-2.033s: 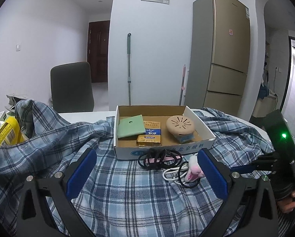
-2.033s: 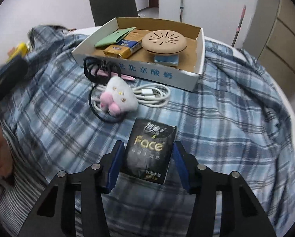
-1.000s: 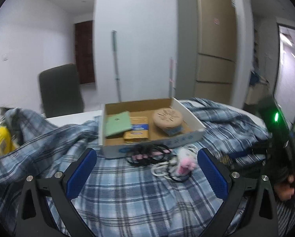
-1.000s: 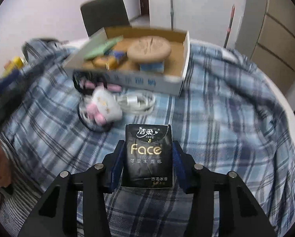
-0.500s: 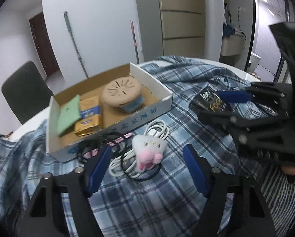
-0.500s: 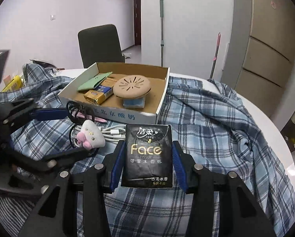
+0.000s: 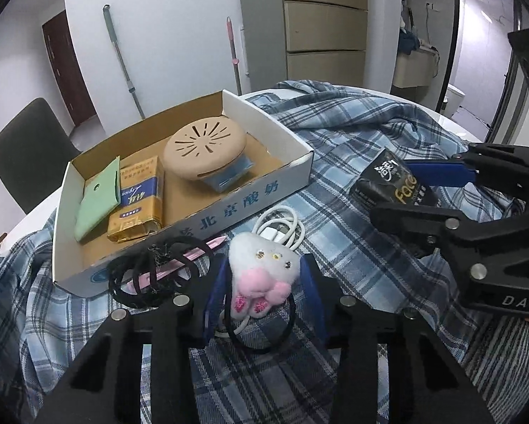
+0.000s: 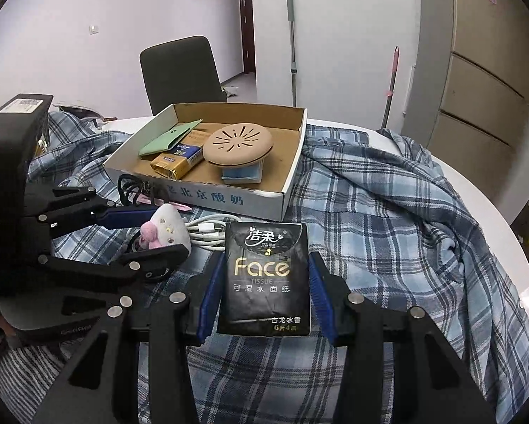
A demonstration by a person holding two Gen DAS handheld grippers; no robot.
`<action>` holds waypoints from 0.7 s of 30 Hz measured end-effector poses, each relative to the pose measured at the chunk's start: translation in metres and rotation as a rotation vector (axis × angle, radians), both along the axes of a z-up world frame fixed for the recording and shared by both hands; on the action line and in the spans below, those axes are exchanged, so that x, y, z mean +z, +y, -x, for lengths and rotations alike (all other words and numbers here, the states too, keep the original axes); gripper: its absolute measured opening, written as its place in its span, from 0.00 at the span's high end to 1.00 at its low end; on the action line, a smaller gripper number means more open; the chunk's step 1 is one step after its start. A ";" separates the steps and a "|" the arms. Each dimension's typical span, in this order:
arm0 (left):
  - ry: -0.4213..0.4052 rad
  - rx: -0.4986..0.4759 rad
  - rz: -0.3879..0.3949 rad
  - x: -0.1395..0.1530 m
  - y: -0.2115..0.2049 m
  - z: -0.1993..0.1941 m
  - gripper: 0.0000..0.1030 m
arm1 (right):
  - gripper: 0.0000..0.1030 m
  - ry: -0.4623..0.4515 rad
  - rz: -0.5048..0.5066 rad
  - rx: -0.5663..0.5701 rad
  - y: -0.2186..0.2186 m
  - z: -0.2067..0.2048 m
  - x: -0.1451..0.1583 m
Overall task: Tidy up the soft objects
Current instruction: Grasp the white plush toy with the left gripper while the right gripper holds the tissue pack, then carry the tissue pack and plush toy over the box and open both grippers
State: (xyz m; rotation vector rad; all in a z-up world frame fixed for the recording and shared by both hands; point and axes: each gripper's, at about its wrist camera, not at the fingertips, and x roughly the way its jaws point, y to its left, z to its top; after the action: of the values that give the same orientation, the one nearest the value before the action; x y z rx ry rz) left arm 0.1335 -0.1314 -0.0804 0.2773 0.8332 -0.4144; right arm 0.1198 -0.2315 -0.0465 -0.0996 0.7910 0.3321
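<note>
Grippers first. Left gripper (image 7: pixel 262 282) has its blue pads on both sides of the plush toy (image 7: pixel 261 275), jaws just been closing in on it; pads look to be touching the fur on each side, though the fluff hides the contact line, so probably pinched rather than merely bracketed. Toy is white with pink paws, sits on the blue plaid shirt (image 7: pixel 353 162) that covers the table (image 8: pixel 476 190), on top of a black hair tie loop (image 7: pixel 264 339). In the right wrist view the left gripper (image 8: pixel 151 229) comes in from the left edge, toy (image 8: pixel 165 231) between its fingers.

Right gripper (image 8: pixel 266 282) is clamped on the black Face tissue pack (image 8: pixel 267 277), pads flat against both long edges, pack upright and lifted clear of the shirt (image 8: pixel 388 194). From the left wrist view the right gripper (image 7: pixel 416 190) and pack (image 7: pixel 395 180) sit to the right of the toy, near but apart.

Just behind the toy: coiled white cable (image 7: pixel 282 226), touching or nearly so. Left of it a bundle of black hair ties (image 7: pixel 147 275) with a pink pen (image 7: pixel 186 259) through it, lying against the front wall of the cardboard box (image 7: pixel 250 198). Box holds a green pouch (image 7: pixel 98 198), a gold and blue packet (image 7: pixel 140 201) beside it, and a round tan vented disc (image 7: pixel 204 150) resting on a blue item at the right end.

Background: dark chair (image 8: pixel 179 70), mop handle (image 8: pixel 291 42) and pink-handled stick (image 8: pixel 390 84) leaning on the wall, tall beige fridge (image 8: pixel 487 81).
</note>
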 end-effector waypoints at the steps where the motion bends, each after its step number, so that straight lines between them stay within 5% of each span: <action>1: -0.005 -0.005 -0.002 0.000 -0.001 0.001 0.62 | 0.56 0.000 0.001 0.000 0.000 0.000 0.000; 9: -0.170 -0.021 0.110 0.027 0.012 0.027 0.65 | 0.56 -0.061 -0.017 -0.012 -0.004 0.008 0.007; 21: -0.506 -0.014 0.246 0.068 0.037 0.082 0.65 | 0.56 -0.333 -0.085 0.058 -0.001 0.049 0.039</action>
State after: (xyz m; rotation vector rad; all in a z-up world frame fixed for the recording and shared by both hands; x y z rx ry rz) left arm 0.0517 -0.0941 -0.0128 0.1482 0.2804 -0.4304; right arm 0.0707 -0.2329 -0.0073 -0.0950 0.4442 0.3913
